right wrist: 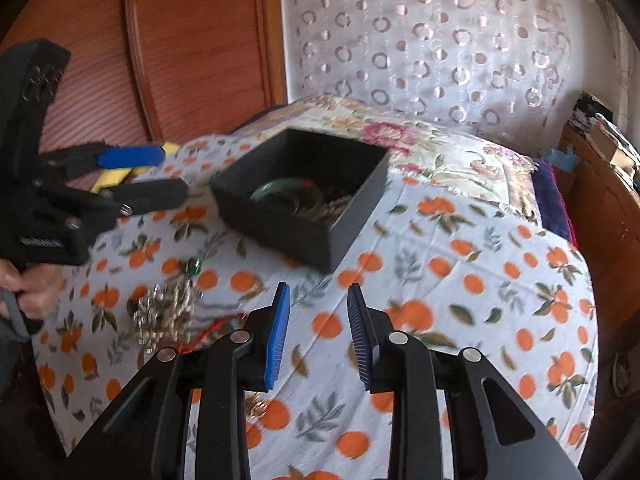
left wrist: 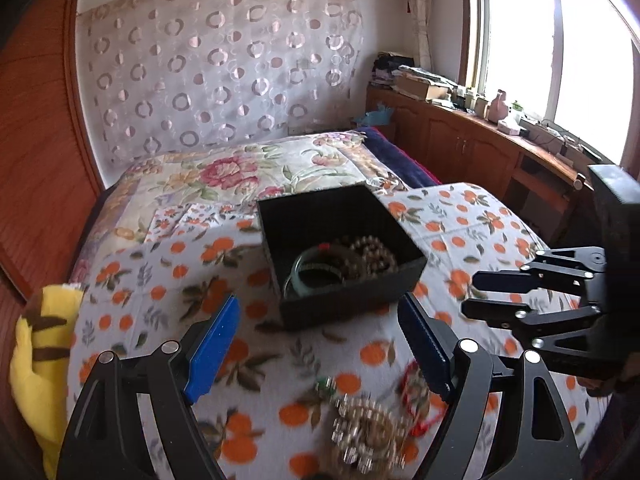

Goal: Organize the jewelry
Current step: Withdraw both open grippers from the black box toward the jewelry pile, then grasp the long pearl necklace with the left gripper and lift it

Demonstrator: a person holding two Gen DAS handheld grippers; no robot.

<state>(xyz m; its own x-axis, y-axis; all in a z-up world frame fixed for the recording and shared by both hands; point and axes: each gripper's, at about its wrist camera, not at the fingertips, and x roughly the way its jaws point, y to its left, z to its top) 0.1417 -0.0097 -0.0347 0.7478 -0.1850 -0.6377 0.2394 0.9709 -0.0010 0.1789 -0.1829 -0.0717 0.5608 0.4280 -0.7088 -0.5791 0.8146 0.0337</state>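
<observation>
One black open box [left wrist: 352, 300] on the bed, holding one green bangle [left wrist: 316, 276] and one coil of brown beads [left wrist: 372, 256]; one heap of pale metallic beads [left wrist: 368, 428] and one red-strung piece [left wrist: 416, 396] on the orange-print blanket [left wrist: 160, 300]; one yellow plush toy [left wrist: 36, 344]; two grippers, each with two fingers
</observation>
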